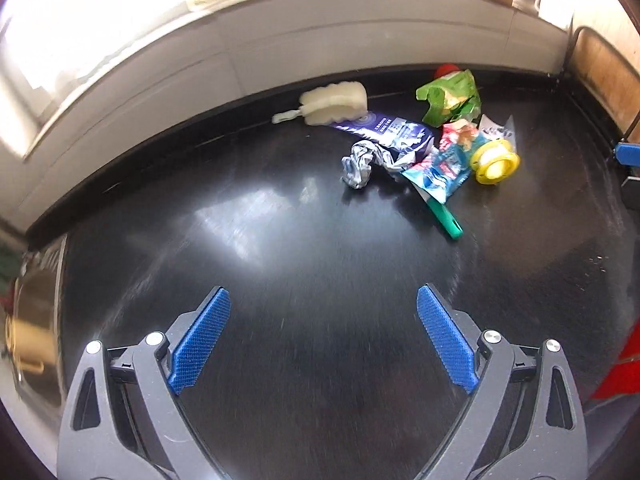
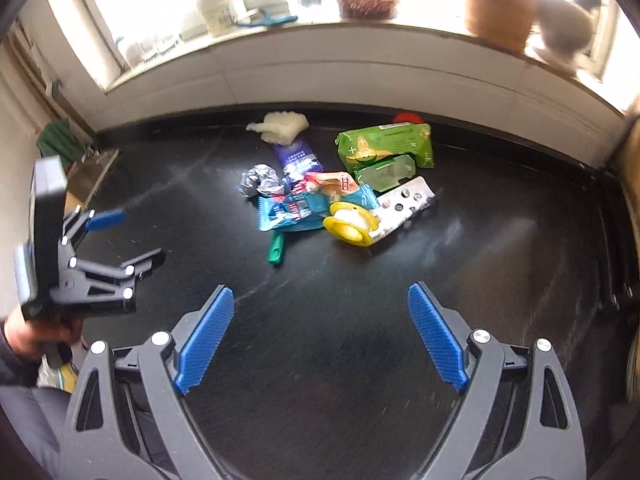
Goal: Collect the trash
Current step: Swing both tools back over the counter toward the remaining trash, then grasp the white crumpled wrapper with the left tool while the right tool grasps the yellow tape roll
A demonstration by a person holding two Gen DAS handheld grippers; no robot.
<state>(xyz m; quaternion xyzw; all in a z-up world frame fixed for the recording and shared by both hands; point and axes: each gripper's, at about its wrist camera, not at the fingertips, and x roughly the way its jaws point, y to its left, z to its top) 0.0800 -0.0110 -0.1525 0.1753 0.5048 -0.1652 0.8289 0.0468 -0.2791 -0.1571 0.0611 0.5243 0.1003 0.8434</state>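
A heap of trash lies on the black countertop (image 1: pixel 280 240) near the back wall: a green wrapper (image 1: pixel 450 98) (image 2: pixel 384 146), a purple-blue packet (image 1: pixel 384 130) (image 2: pixel 298 160), a crumpled foil wad (image 1: pixel 360 164) (image 2: pixel 258 180), a light-blue wrapper (image 1: pixel 440 168) (image 2: pixel 304 206), a yellow tape spool (image 1: pixel 496 160) (image 2: pixel 350 226), a silver blister pack (image 2: pixel 404 204) and a green-handled tool (image 1: pixel 446 220) (image 2: pixel 277 250). My left gripper (image 1: pixel 324 312) (image 2: pixel 136 236) hangs open, well short of the heap. My right gripper (image 2: pixel 320 312) is open too, with nothing between its fingers.
A pale sponge brush (image 1: pixel 336 104) (image 2: pixel 282 124) lies against the white backsplash. A red cap (image 1: pixel 446 70) (image 2: pixel 408 117) sits behind the green wrapper. Bottles and a basket line the sunlit windowsill (image 2: pixel 360 24). A metal sink (image 1: pixel 36 320) lies left. A wooden board (image 1: pixel 604 76) leans right.
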